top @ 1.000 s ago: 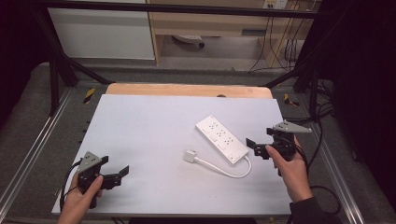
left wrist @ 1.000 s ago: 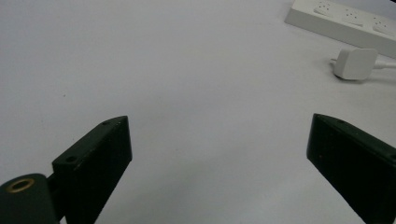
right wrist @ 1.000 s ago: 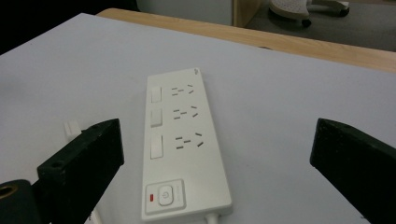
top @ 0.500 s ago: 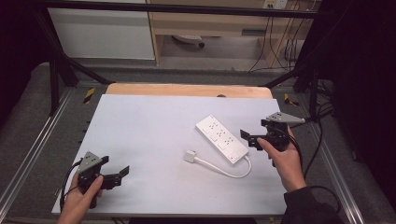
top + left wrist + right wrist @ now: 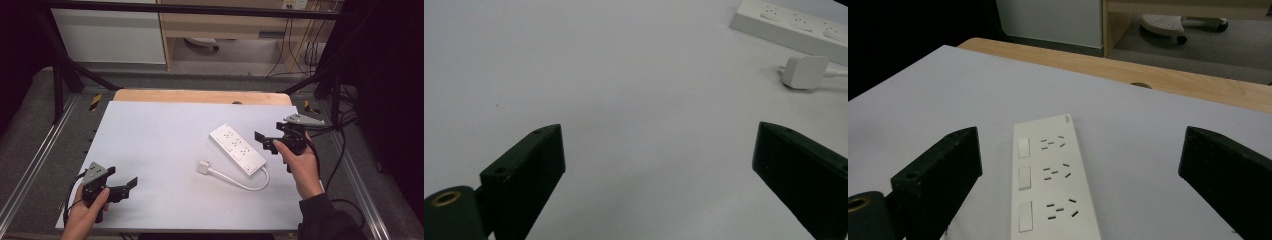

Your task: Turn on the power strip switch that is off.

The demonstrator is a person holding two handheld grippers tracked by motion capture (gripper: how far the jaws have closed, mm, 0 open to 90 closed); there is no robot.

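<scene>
Change since earlier frame: right gripper (image 5: pixel 267 141) has shifted forward and left toward the power strip (image 5: pixel 238 149); left gripper (image 5: pixel 127 185) is unchanged in position.
Right gripper state: released, jaws spread wide, nothing between them; held just beside the right edge of the power strip, not touching it.
Right gripper view: power strip (image 5: pixel 1048 177) lies between the two jaws, three switches and three socket groups facing up.
Left gripper state: released, jaws wide apart above bare surface (image 5: pixel 160 145), near the front left corner.
Power strip location: flat on the surface, right of centre, lying diagonally.
Plug (image 5: pixel 203 167): on the surface just beside the strip, joined by a looped white cable (image 5: pixel 250 185).
Left gripper view: plug (image 5: pixel 805 71) and strip (image 5: pixel 791 25) well apart from the jaws.
</scene>
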